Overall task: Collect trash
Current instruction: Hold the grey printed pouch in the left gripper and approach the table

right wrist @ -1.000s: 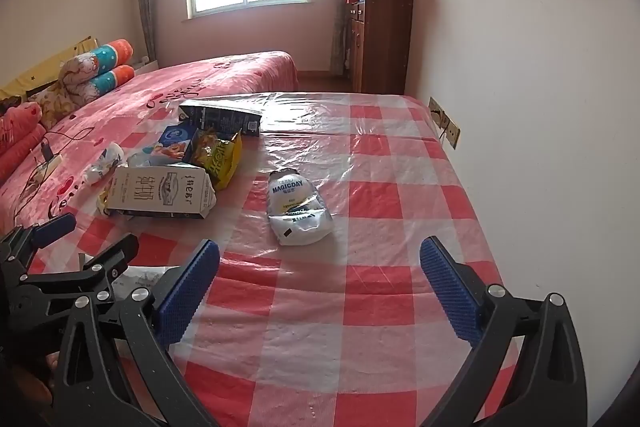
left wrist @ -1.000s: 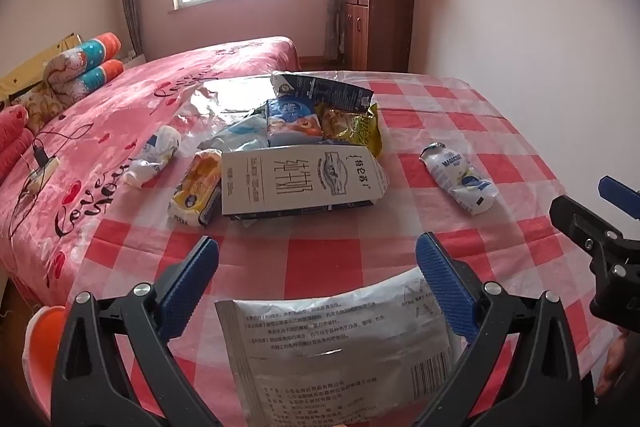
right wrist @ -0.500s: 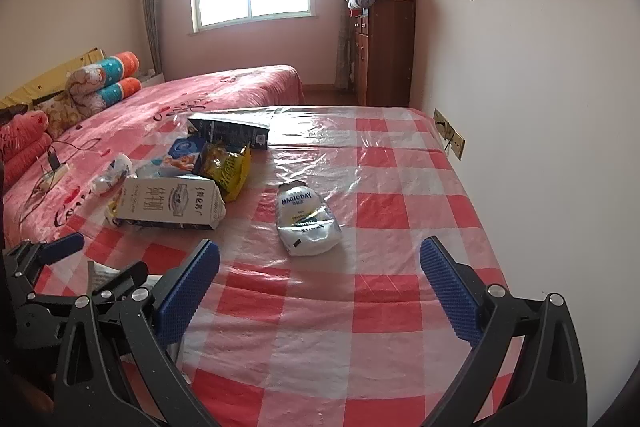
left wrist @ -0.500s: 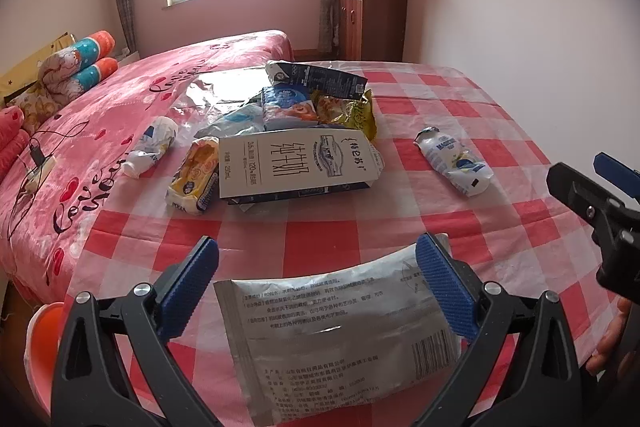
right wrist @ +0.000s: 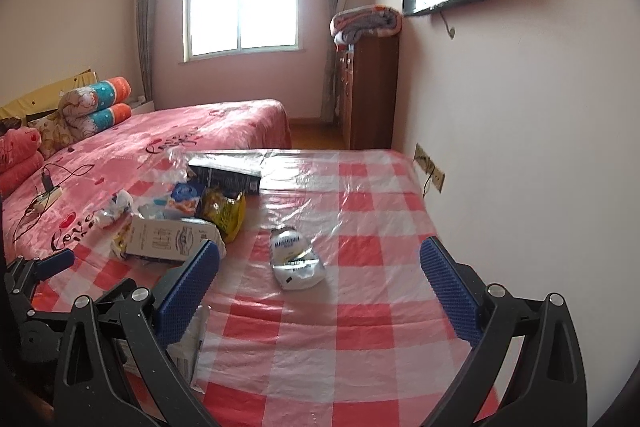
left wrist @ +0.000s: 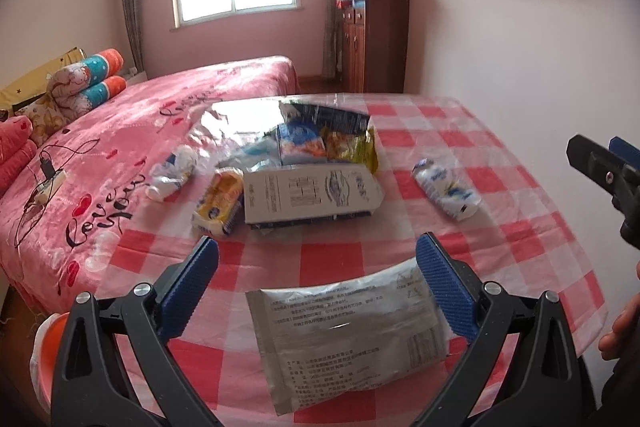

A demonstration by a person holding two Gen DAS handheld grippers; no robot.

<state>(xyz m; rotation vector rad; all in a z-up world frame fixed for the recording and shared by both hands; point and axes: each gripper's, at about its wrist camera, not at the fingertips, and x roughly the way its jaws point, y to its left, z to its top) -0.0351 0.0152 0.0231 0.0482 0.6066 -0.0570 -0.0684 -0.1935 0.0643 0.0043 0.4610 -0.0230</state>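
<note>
Trash lies on a red-checked table [left wrist: 340, 263]. A grey printed pouch [left wrist: 348, 331] lies flat near the front edge, between and under the fingers of my open left gripper [left wrist: 318, 275]. Farther back are a white milk carton [left wrist: 308, 193], a yellow wrapper [left wrist: 218, 201], a crumpled white wrapper [left wrist: 172, 171], blue and yellow snack bags [left wrist: 328, 145] and a white squeezed pouch [left wrist: 446, 189]. My right gripper [right wrist: 320, 283] is open and empty, above the table [right wrist: 360, 327], with the white pouch [right wrist: 294, 259] ahead of it.
A pink bed [left wrist: 100, 147] adjoins the table's left side, with a charger and cable on it. An orange bin [left wrist: 42, 343] shows at the lower left. A pink wall with sockets [right wrist: 430, 173] runs along the right. A wooden cabinet [right wrist: 368, 91] stands at the back.
Both grippers have risen and tilted up, so more of the room shows. The grey pouch stays between the left fingers. Both stay open.
</note>
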